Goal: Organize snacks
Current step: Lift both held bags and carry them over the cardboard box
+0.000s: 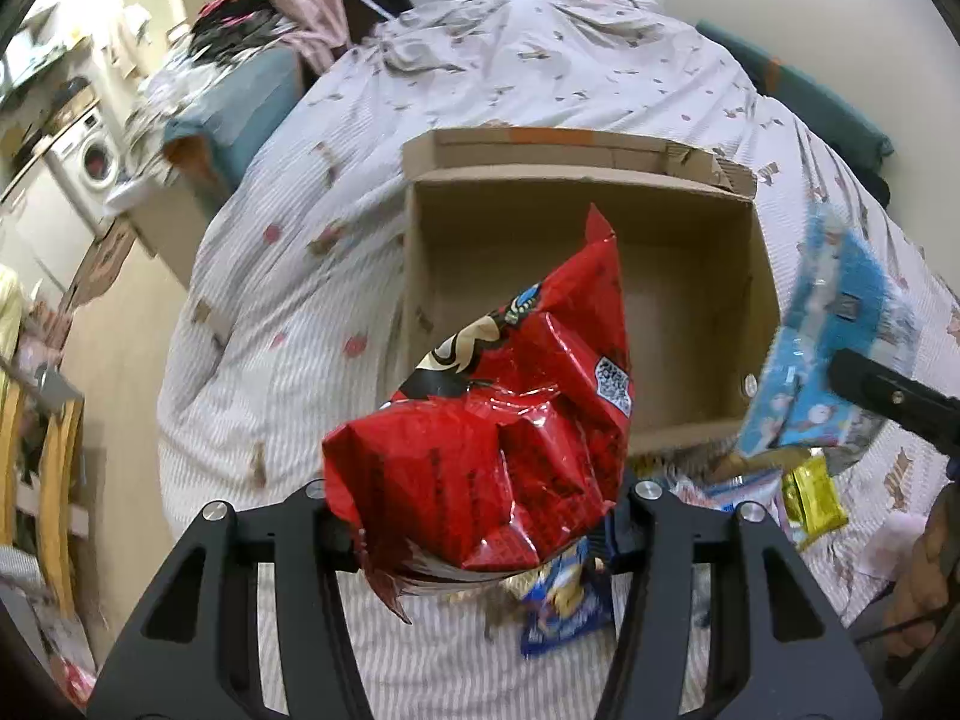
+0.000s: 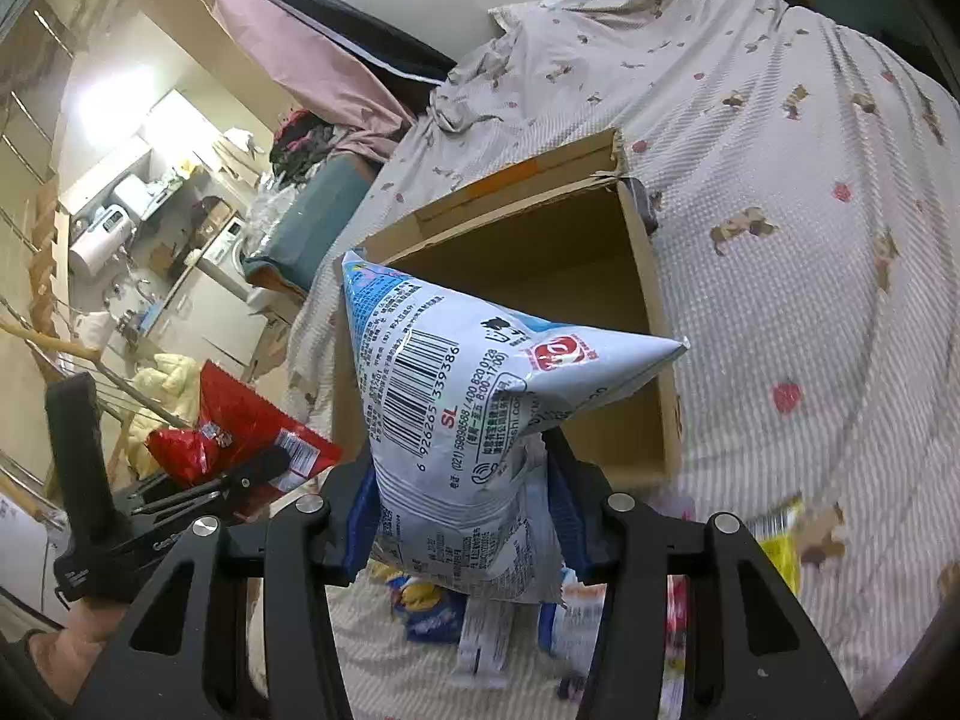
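Observation:
My left gripper [image 1: 480,531] is shut on a crumpled red snack bag [image 1: 504,414], held up in front of an open cardboard box [image 1: 708,420] on the bed. The box looks bare inside. In the right wrist view my right gripper [image 2: 465,519] is shut on a pale blue snack bag [image 2: 456,396] with a barcode, lifted before the same box [image 2: 654,300]. The blue bag [image 1: 828,348] and the right gripper's finger [image 1: 888,393] show at the right of the left wrist view. The red bag [image 2: 234,432] and the left gripper show at the left of the right wrist view.
Several loose snack packets lie on the striped bedcover [image 1: 288,312] below the grippers, among them a blue packet [image 1: 564,606] and a yellow one [image 1: 813,498]. A person's hand [image 2: 66,642] grips the left handle. A washing machine [image 1: 96,162] and cluttered shelves stand beyond the bed.

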